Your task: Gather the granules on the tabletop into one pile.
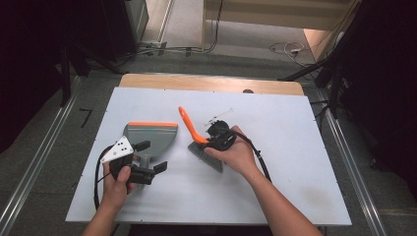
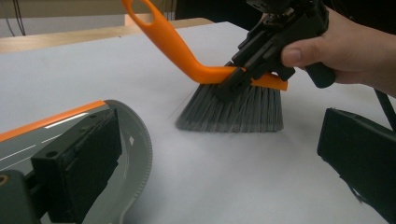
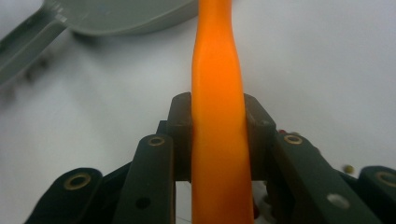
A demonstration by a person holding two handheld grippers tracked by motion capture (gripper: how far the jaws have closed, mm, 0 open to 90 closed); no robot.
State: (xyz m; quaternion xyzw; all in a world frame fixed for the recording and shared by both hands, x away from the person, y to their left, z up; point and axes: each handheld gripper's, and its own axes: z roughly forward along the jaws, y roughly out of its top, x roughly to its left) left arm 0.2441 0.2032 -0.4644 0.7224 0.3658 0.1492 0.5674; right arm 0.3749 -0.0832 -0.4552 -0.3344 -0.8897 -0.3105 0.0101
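A small brush with an orange handle (image 1: 188, 122) and grey bristles (image 1: 207, 156) stands bristles-down on the white board. My right gripper (image 1: 203, 142) is shut on the orange handle (image 3: 218, 93) just above the bristles (image 2: 233, 109). To its left lies a grey dustpan (image 1: 147, 136) with an orange front lip, its mouth facing away from me. My left gripper (image 1: 152, 156) is at the dustpan's handle end with its jaws wide apart. In the left gripper view one jaw stands in front of the dustpan rim (image 2: 142, 140) and nothing is pressed between the pads.
The white board (image 1: 295, 147) lies on a wooden table whose far edge (image 1: 211, 82) shows beyond it. Cables trail from both grippers toward me. Dark stands and floor cables surround the table.
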